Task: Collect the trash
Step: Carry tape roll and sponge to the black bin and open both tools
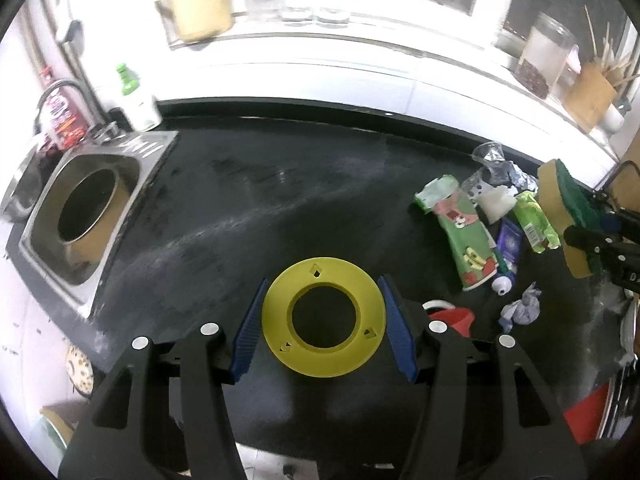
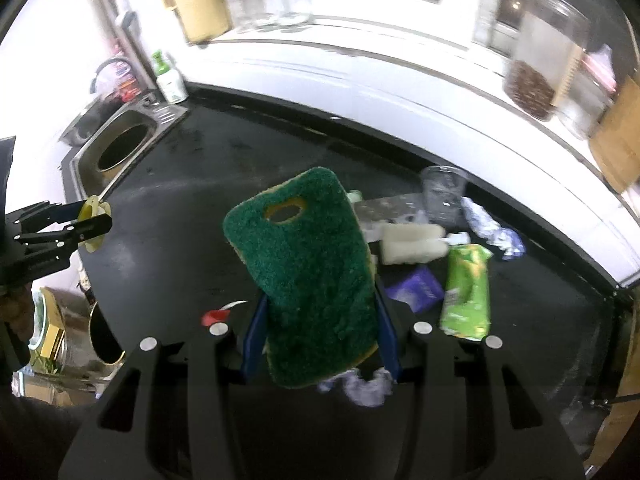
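Left gripper (image 1: pixel 324 320) pinches a yellow ring (image 1: pixel 324 318); right gripper (image 2: pixel 320 312) clamps a green sponge (image 2: pixel 308 276). Wrappers (image 1: pixel 464 236) await collection on the counter (image 1: pixel 248 200).

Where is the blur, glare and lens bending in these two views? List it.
Left wrist view: overexposed white windowsill, curved black countertop, sharp yellow plastic ring. Right wrist view: smeared glass jar of dark beans, motion-blurred clear plastic cup, crisp green scouring sponge.

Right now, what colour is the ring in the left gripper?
Yellow. The ring, held by the left gripper, shows best in the left wrist view.
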The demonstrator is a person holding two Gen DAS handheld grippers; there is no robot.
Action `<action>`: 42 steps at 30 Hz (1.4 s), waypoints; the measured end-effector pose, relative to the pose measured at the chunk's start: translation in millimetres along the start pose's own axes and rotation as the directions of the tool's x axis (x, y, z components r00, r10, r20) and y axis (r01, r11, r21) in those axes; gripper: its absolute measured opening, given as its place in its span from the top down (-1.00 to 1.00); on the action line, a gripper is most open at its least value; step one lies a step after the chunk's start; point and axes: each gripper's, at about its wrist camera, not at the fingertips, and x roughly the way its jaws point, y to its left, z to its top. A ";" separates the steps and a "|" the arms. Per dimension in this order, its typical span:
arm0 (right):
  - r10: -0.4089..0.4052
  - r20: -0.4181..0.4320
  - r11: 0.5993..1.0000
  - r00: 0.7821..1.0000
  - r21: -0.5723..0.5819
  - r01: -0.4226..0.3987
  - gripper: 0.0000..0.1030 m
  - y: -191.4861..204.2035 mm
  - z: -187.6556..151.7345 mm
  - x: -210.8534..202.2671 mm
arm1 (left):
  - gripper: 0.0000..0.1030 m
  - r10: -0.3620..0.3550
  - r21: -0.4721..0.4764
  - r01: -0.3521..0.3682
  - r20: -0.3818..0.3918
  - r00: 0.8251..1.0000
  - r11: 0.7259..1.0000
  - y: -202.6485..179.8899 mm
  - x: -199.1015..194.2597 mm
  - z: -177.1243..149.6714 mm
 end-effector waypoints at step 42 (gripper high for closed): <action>0.230 -0.627 0.603 0.745 -0.509 -0.614 -0.01 667.6 -126.5 299.6 | -0.06 0.224 -0.821 -0.266 -0.172 0.959 0.505 393.5 41.3 -460.6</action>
